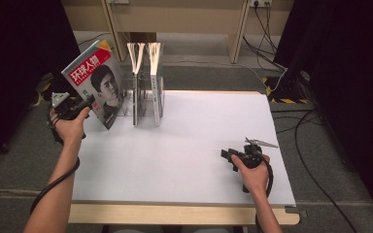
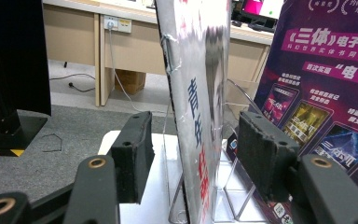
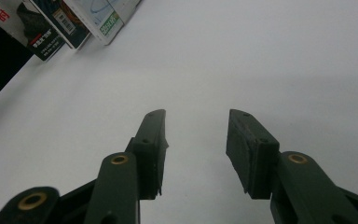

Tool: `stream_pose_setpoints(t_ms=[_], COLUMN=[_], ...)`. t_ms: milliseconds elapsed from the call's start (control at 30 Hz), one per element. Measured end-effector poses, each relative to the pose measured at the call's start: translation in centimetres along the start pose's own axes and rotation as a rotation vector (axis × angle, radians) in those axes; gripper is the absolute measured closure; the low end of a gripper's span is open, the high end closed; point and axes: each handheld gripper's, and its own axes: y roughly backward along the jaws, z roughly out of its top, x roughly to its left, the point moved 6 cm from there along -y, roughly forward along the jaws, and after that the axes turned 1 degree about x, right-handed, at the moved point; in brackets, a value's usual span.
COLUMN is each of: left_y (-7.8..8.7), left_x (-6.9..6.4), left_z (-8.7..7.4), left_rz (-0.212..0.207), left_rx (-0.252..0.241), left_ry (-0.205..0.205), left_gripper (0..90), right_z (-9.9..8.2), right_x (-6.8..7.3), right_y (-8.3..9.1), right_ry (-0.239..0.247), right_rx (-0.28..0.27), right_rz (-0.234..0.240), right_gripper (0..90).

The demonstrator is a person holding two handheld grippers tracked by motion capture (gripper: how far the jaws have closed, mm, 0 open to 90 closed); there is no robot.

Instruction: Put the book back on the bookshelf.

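The magazine [image 1: 96, 82] I'm working leans tilted at the left end of the clear rack [image 1: 126, 109], near the table's [image 1: 199, 145] far left corner; two upright books [image 1: 145, 92] stand just right of it. My left gripper [image 1: 85, 104] straddles its glossy edge, foam pads [image 2: 133, 156] apart from it. My right gripper [image 1: 228, 156] rests low on the white tabletop, jaws wide and empty.
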Motion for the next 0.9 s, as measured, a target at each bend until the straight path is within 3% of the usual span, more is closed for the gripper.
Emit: stream_pose_setpoints(t_ms=[433, 900], left_y=[1.5, 2.7], left_x=[-0.1, -0.9], left_z=[-1.1, -2.2], left_rz=[-0.005, -0.038], left_rx=[0.026, 0.057], left_ry=[-0.01, 0.001], left_gripper=[43.4, 42.0], right_z=[0.1, 0.2], right_x=[0.3, 0.4], right_y=[0.0, 0.1], right_ry=[0.003, 0.009], right_rx=[-0.004, -0.011], right_rz=[0.003, 0.002], right_gripper=[57.8, 57.8])
